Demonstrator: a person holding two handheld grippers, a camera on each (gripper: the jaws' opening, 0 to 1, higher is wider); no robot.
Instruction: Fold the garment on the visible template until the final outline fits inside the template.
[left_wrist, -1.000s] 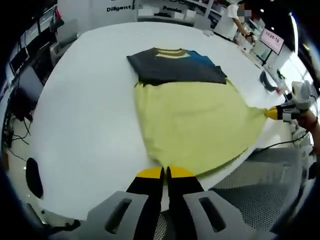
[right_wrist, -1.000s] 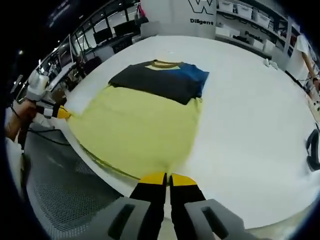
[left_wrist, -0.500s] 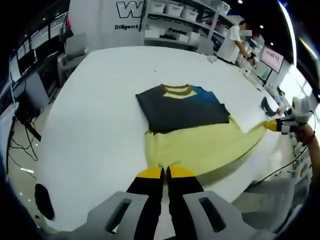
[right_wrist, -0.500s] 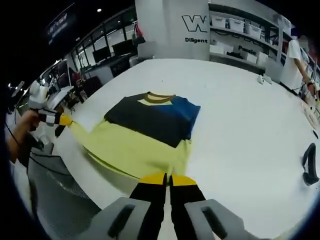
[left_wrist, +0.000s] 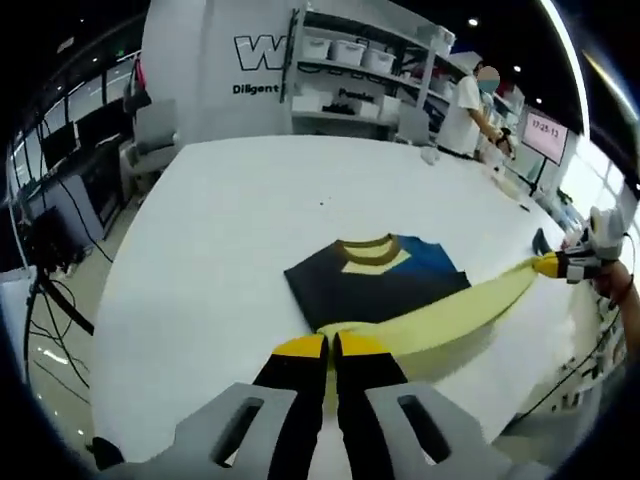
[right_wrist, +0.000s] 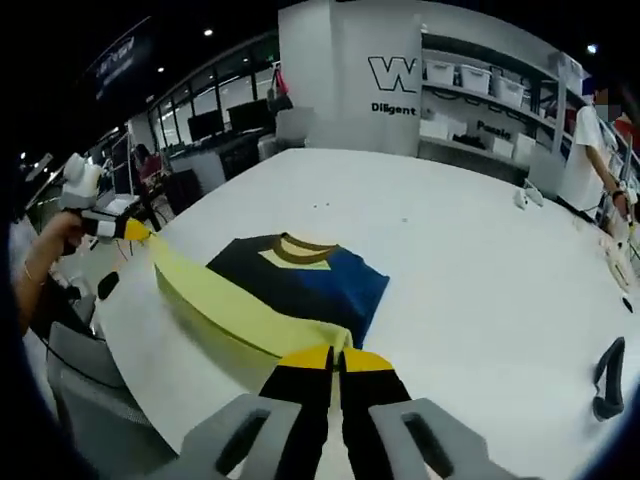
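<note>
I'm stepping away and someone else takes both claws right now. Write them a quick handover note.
Left claw: shut on a yellow hem corner.
Right claw: shut on the other hem corner.
The shirt lies on the white table, collar facing away; its dark and blue top part rests flat, and the yellow lower part is lifted and stretched between the claws.
Done: hem raised.
Left: carry it over the top part, lay it flat, check the outline.

Each camera rides low behind its own hand-held gripper, looking forward over the near edge of the white worktop (left_wrist: 230, 230) toward the far shelves (left_wrist: 360, 70). The left gripper view catches the right hand-held gripper (left_wrist: 548, 264) at its right; the right gripper view catches the left hand-held gripper (right_wrist: 135, 231) at its left. Both share the garment (right_wrist: 285, 290), close ahead, and the worktop.
</note>
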